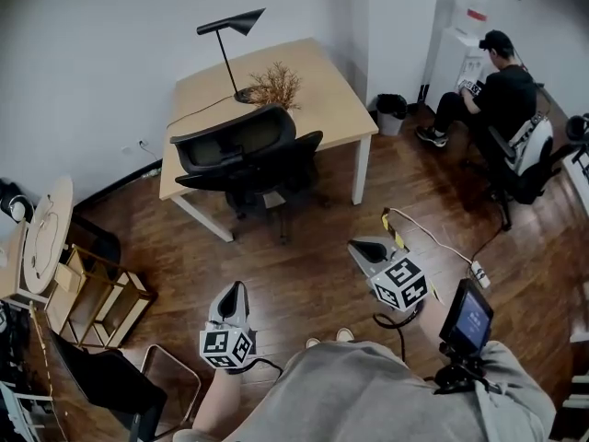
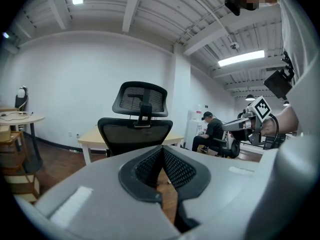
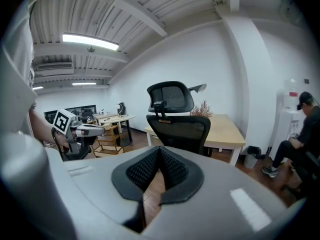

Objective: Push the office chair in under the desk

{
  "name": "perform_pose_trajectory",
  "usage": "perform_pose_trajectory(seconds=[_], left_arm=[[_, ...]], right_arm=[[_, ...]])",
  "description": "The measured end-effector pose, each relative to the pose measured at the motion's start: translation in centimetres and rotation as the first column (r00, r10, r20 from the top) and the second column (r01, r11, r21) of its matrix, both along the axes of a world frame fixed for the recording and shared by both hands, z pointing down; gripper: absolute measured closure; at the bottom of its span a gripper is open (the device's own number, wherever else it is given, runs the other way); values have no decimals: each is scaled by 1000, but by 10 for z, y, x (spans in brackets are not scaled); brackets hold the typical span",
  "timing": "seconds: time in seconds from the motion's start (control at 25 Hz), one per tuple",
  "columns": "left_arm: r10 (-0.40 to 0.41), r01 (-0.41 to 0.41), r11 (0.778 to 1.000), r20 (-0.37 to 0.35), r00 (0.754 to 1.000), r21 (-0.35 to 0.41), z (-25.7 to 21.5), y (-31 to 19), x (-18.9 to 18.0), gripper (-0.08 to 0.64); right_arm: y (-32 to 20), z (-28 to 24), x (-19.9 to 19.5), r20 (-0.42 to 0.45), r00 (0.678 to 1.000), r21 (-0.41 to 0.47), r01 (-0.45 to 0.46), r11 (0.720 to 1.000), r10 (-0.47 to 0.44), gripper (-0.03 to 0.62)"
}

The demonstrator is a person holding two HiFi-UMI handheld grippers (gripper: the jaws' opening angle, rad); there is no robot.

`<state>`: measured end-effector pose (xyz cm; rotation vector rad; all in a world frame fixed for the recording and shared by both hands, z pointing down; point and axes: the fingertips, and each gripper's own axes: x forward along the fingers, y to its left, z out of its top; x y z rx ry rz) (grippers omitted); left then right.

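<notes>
Head view shows the office chair (image 1: 244,159) right by the desk (image 1: 322,90), its seat looking mostly out, with the left gripper (image 1: 236,289) and right gripper (image 1: 357,246) well apart from it, fingers clenched on nothing.

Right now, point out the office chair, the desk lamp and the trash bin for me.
office chair (image 1: 235,144): head view, on the mesh of its upper back.
desk lamp (image 1: 237,22): head view, on the black cone shade.
trash bin (image 1: 391,107): head view, on its dark bagged top.
</notes>
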<state>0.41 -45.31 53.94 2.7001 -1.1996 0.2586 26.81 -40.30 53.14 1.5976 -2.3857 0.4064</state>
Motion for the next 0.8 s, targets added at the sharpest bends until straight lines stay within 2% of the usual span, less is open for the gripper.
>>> perform_pose_trajectory(seconds=[0.32,0.8], left_arm=[[65,-65,998,-2,998,14,-7,3,2,558],[88,-88,996,-6,996,32,-14,11,-4,558]], right_arm=[[2,-9,-15,-4,999,18,-32,999,32,588],[7,-12,-21,-16,998,22,-57,998,57,588]])
